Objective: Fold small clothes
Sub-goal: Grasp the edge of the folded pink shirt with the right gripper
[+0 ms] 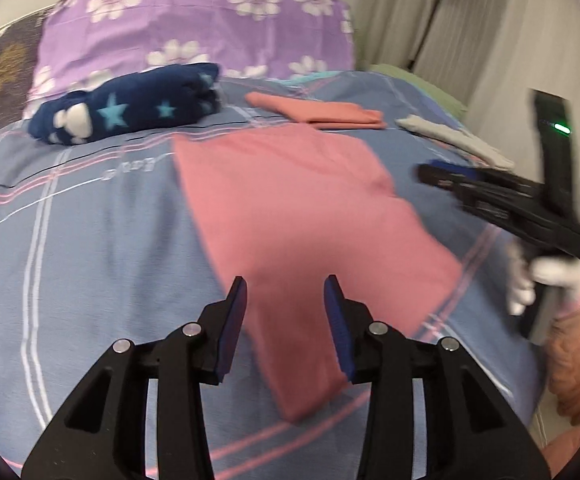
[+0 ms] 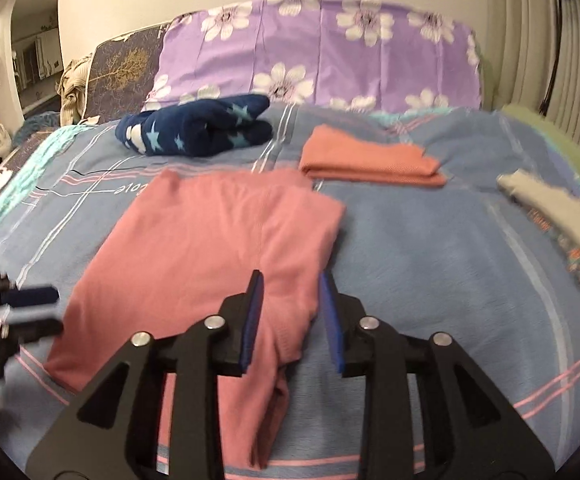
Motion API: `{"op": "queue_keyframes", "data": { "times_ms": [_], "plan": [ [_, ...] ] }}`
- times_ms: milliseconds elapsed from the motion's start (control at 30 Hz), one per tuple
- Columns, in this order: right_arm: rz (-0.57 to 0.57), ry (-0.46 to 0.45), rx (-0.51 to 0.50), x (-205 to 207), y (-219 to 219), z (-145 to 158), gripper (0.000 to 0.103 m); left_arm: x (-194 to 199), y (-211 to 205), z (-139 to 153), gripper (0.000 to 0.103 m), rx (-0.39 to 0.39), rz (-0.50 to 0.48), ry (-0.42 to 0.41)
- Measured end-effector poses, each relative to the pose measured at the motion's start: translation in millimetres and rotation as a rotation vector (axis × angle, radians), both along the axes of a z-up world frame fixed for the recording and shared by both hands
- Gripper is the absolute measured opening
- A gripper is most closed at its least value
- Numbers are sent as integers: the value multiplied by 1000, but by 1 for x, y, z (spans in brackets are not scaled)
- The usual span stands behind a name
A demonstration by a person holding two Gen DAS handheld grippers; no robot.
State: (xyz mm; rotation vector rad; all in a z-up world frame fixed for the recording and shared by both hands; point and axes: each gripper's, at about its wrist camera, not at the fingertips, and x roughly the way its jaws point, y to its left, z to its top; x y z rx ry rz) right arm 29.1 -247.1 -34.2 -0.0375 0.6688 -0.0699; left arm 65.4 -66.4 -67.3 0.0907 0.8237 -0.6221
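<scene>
A pink garment (image 1: 298,208) (image 2: 209,248) lies spread flat on the blue checked bedsheet (image 1: 89,240) (image 2: 430,260), with a folded layer along its near edge. My left gripper (image 1: 285,284) hovers over the garment's near end, its jaws apart and nothing pinched between them. My right gripper (image 2: 290,280) stands open above the garment's right edge, where the cloth bunches below the pads without being pressed. The right gripper (image 1: 442,178) also shows at the right of the left wrist view, held by a white-gloved hand (image 1: 538,276). The left gripper (image 2: 45,308) appears at the left edge of the right wrist view.
A folded salmon cloth (image 1: 322,112) (image 2: 370,158), a navy star-patterned bundle (image 1: 129,106) (image 2: 197,128) and a grey folded piece (image 1: 454,140) (image 2: 558,208) lie further back. A purple floral pillow (image 1: 193,28) (image 2: 322,52) closes the far side. A curtain and stand are at right.
</scene>
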Motion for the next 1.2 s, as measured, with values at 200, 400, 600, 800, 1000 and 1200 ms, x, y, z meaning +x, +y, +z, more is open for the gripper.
{"op": "queue_keyframes", "data": {
  "times_ms": [200,400,600,800,1000,1200],
  "plan": [
    [24,-26,-92,-5,13,4,39,17,4,-10,52,12,20,33],
    [9,14,-52,6,2,-5,60,33,-3,-16,57,31,18,51],
    [-10,160,399,29,-64,-41,62,60,-4,-25,67,-43,-5,139],
    [105,195,577,48,-75,-60,64,90,-2,-42,67,-196,-13,278],
    [166,243,549,79,-61,-59,59,111,-17,-41,69,-175,-35,288],
    [206,268,602,106,-62,-66,57,130,-24,-43,69,-176,-49,297]
  ]
}}
